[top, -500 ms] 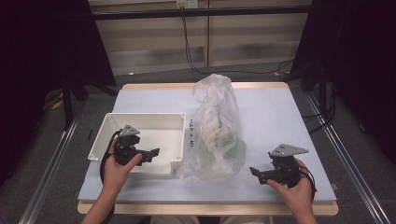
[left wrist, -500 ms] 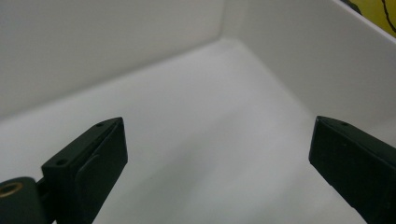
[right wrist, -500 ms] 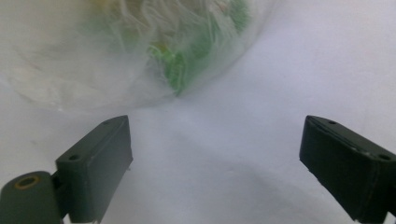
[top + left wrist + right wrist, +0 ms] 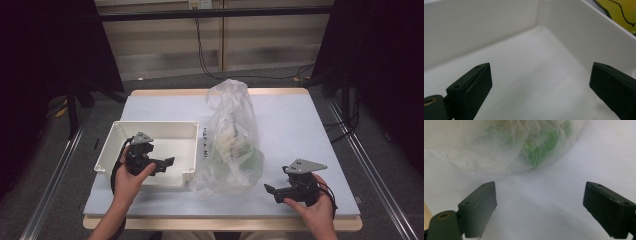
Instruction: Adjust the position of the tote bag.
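Crinkled plastic bag [image 4: 231, 142] blurs its green and pale contents; my left gripper [image 4: 167, 162] gapes inside the tray [image 4: 150, 131], right gripper [image 4: 270, 191] gapes, both empty.

High view looks down over the table [image 4: 300, 130]; both gripper views sit close, seemingly low.

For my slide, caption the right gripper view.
Open right claw faces a clear bag on the table.

The bag [image 4: 231, 145]'s contents are too blurred behind crinkled plastic to identify; the right gripper view crops its top.
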### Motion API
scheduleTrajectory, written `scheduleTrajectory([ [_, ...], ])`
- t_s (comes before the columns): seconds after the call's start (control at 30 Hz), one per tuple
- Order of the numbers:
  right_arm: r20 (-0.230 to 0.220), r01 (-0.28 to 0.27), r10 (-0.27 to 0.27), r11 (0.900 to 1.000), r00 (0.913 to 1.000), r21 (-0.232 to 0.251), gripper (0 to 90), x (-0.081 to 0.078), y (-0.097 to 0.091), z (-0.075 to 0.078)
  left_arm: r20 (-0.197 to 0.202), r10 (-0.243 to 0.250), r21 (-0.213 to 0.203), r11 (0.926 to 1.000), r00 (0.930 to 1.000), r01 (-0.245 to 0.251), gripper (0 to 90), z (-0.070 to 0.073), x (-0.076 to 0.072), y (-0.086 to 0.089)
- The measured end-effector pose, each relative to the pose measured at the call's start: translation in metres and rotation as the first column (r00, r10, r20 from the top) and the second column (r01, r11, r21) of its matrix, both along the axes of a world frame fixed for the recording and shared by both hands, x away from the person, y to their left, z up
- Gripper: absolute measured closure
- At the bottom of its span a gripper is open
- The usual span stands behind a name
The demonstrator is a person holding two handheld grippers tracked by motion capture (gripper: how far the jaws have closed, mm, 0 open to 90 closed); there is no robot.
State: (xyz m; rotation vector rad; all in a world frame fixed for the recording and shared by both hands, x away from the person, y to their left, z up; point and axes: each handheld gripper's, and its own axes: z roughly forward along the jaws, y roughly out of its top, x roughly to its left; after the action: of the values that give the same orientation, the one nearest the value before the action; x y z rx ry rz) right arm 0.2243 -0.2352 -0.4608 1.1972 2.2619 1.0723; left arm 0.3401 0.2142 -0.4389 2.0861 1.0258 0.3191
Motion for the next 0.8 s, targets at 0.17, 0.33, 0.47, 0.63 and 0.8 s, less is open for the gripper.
scheduleTrajectory([
  [0.17, 0.003, -0.025, 0.025, 0.9995, 0.9997, 0.017, 13.1, 0.000, 0.006, -0.001, 0.000, -0.012, 0.012, 0.9999, 0.9999, 0.012, 4.4, 0.000, 0.000, -0.003],
  [0.33, -0.006, -0.076, 0.077, 0.9968, 0.9970, 0.021, 16.5, -0.001, 0.021, -0.002, 0.005, -0.006, 0.007, 1.0000, 1.0000, 0.006, 4.3, 0.001, 0.000, 0.000],
  [0.47, -0.013, -0.091, 0.092, 0.9945, 0.9957, 0.051, 17.0, 0.002, 0.027, -0.004, 0.008, -0.001, 0.008, 1.0000, 1.0000, 0.001, 4.4, 0.000, -0.001, 0.000],
  [0.63, -0.023, -0.093, 0.095, 0.9935, 0.9952, 0.065, 19.1, 0.006, 0.030, -0.007, 0.007, -0.002, 0.012, 0.9999, 1.0000, 0.002, 4.4, 0.000, -0.005, 0.000],
  [0.8, -0.028, -0.102, 0.104, 0.9919, 0.9942, 0.076, 24.6, 0.010, 0.037, -0.011, 0.006, 0.003, 0.018, 0.9998, 1.0000, -0.003, 4.4, 0.000, -0.007, 0.003],
])
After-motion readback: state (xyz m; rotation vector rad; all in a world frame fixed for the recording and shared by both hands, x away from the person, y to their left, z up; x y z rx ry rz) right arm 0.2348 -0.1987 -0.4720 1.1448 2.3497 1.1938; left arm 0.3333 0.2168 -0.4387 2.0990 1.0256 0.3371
